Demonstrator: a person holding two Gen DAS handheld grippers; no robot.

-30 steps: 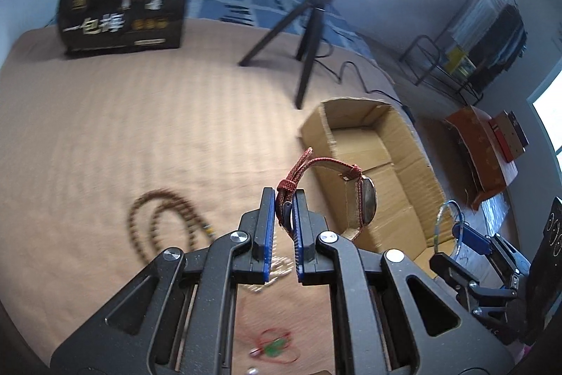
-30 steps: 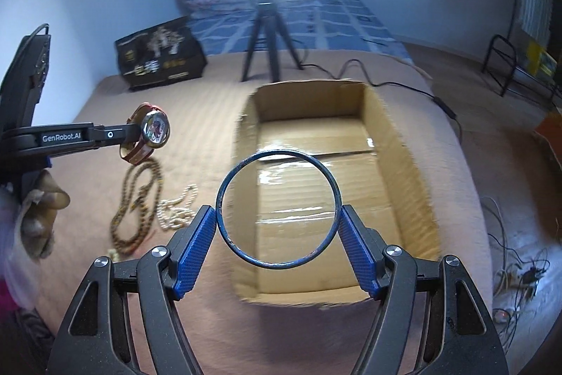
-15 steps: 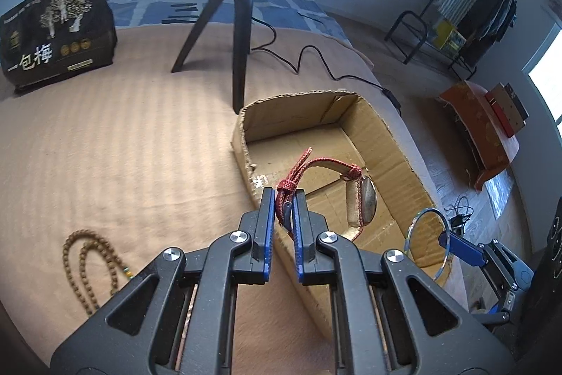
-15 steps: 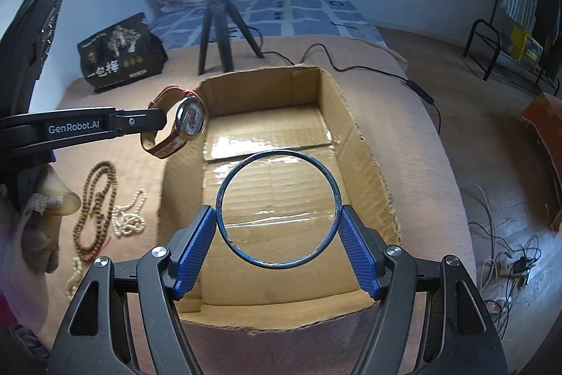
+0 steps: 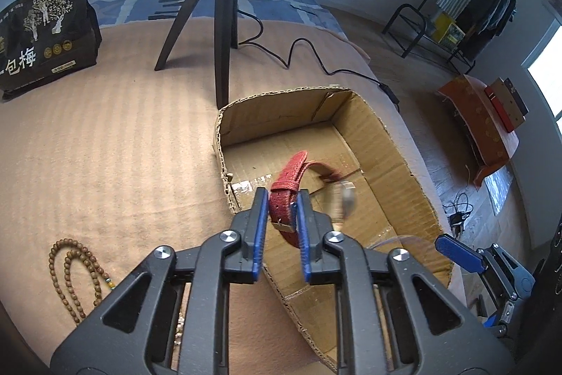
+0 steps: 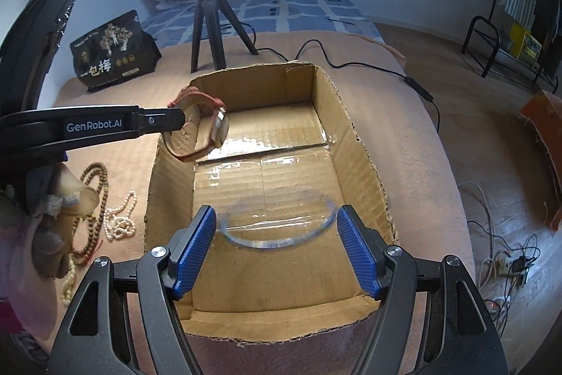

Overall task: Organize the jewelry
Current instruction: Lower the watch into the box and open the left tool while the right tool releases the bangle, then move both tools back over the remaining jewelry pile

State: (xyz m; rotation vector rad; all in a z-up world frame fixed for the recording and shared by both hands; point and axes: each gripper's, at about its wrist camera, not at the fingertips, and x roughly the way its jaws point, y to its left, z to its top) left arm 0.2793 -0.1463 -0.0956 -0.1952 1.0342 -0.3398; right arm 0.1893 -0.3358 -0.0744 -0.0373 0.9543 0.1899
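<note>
**Box** [image 5: 397, 143]: open cardboard, lying on a tan blanket [image 5: 105, 146]. Landmark for all entries below.

**Left gripper** [image 5: 282, 195]: over the box's left wall, pointing steeply down. Jaws have just been opening. They stand slightly parted with the strap between them, and the pads do not appear to press it.

**Watch** [image 5: 293, 171]: red strap and round case. It hangs at the left gripper's tip, above the box floor near its left wall. The case is blurred.

**Right gripper** [image 6: 275, 209]: over the box's near end. Jaws stand wide, grasping the bangle across its width.

**Bangle** [image 6: 267, 243]: thin blue ring, blurred and tilted nearly flat, above the box floor.

**Beads** [image 5: 70, 273]: brown strand on the blanket, left of the box.

**Pearls** [image 6: 121, 220]: pale strand, left of the box, between beads and wall.

**Tripod** [image 5: 221, 34]: black, just beyond the box's far-left corner.

**Bag** [image 5: 42, 34]: black and printed, far left of the box.
</note>
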